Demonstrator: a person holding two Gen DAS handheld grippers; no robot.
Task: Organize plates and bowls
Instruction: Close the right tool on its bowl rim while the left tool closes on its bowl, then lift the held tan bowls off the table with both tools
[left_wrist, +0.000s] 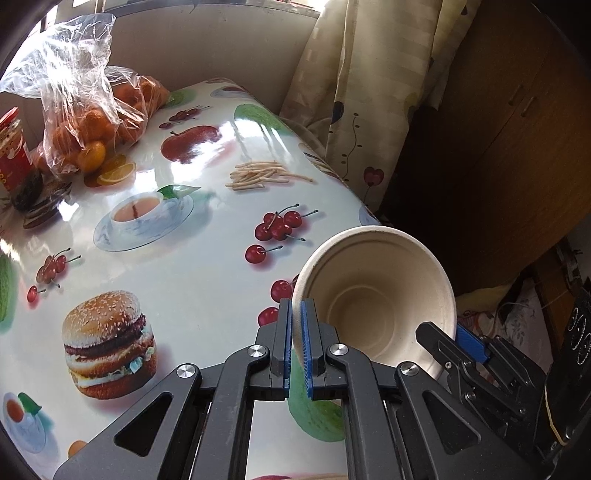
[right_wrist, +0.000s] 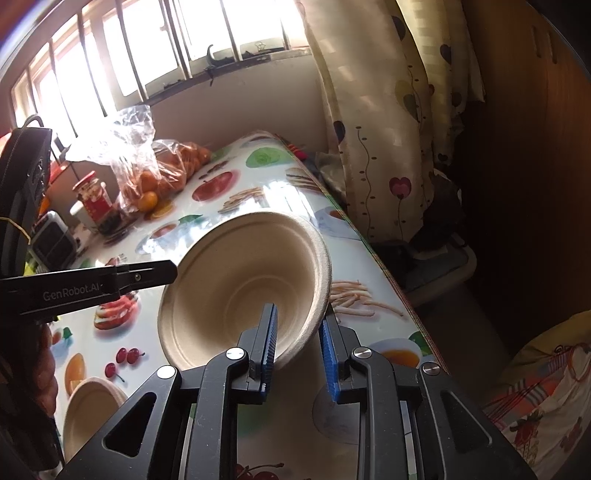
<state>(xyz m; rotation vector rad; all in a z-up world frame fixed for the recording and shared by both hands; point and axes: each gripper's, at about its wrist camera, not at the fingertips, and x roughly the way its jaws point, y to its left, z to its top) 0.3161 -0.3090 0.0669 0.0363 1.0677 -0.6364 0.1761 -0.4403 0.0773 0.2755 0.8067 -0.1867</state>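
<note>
above the table (left_wrist: 207, 288) edge, left claw (left_wrist: 298, 347) clamps the bowl (left_wrist: 373, 295) rim, right claw (right_wrist: 298, 350) apart.

The middle of the table (left_wrist: 207, 280) lay open for passage. At its far left corner a bag of oranges (left_wrist: 92, 118) and a red jar (left_wrist: 13, 151) stood, a curtain (left_wrist: 354, 92) crowding its right edge
</note>
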